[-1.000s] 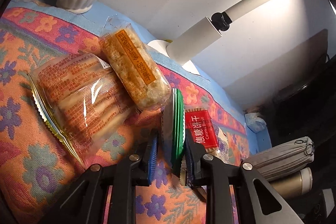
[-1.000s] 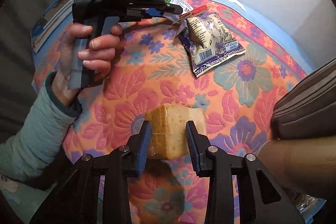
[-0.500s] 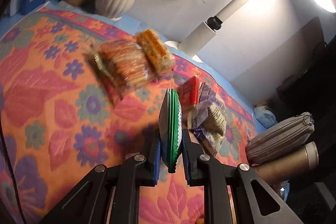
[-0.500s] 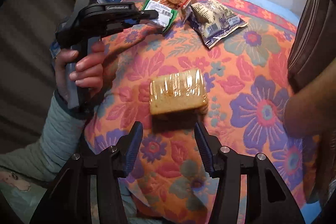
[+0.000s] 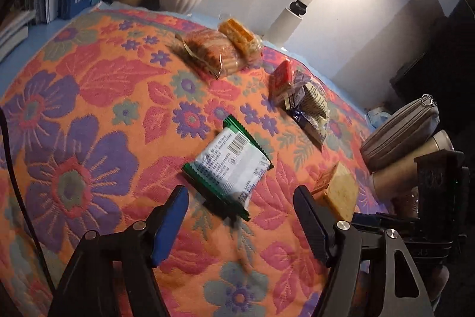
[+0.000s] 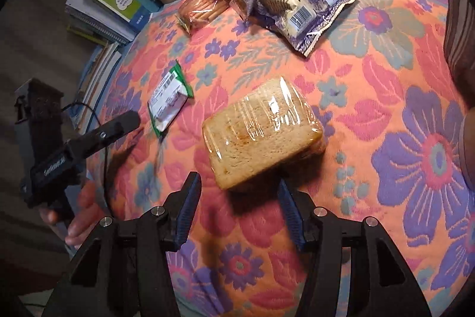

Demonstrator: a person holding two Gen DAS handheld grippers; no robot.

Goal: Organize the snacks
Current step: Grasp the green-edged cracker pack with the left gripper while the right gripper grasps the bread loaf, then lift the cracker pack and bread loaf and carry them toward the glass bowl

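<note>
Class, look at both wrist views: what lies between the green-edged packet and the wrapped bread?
Only bare floral cloth separates the green-edged packet from the wrapped bread, clearest in the right wrist view.

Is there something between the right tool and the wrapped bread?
Nothing visible. The right tool is open, and the bread lies just ahead of its fingertips on bare cloth. The green packet lies off to the left.
</note>
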